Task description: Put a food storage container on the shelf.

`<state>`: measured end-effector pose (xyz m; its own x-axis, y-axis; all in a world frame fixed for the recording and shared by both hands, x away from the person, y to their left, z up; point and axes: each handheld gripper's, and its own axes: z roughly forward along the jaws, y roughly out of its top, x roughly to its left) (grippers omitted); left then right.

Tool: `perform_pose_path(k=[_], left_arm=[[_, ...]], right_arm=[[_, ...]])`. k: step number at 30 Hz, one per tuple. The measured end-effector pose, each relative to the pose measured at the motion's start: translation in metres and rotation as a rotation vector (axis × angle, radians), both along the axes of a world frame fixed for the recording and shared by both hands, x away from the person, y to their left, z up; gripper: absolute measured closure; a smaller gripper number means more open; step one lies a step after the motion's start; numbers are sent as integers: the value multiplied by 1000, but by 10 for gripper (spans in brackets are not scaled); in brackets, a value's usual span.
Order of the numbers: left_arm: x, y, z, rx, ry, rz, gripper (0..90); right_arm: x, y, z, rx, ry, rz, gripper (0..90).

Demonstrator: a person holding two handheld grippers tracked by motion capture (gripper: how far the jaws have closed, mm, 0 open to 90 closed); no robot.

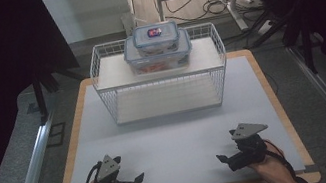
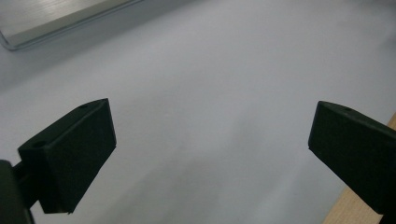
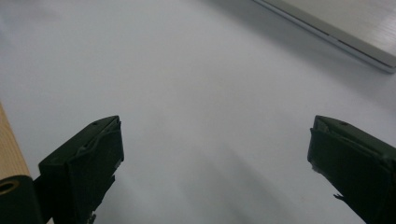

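Observation:
Two clear lidded food containers sit stacked on the top shelf of a white wire rack [image 1: 104,89]: a small container [image 1: 156,38] rests on a larger container [image 1: 159,56]. My left gripper [image 1: 136,179] lies near the table's front left and points right, open and empty. My right gripper [image 1: 222,158] lies at the front right and points left, open and empty. In the left gripper view the gripper [image 2: 210,140] has wide-apart jaws over bare white surface. In the right gripper view the gripper [image 3: 215,144] also stands over bare mat. Both grippers are far from the rack.
A white mat [image 1: 174,135] covers the wooden table [image 1: 73,153]. The rack's lower shelf [image 1: 165,100] is bare. Metal rails [image 1: 32,165] run along both sides of the table. A desk frame with cables [image 1: 217,6] stands behind.

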<state>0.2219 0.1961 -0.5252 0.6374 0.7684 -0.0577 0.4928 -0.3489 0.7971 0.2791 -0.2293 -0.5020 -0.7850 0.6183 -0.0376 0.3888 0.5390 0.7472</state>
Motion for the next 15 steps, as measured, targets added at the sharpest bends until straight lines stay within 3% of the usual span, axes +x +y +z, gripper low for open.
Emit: perform_pose_path(k=[9, 15], left_arm=[[3, -3, -7, 35, 26, -3, 4], [5, -4, -11, 61, 49, -4, 4]], right_arm=[[4, -3, -8, -12, 22, -7, 33], [8, -5, -13, -3, 61, -10, 33]])
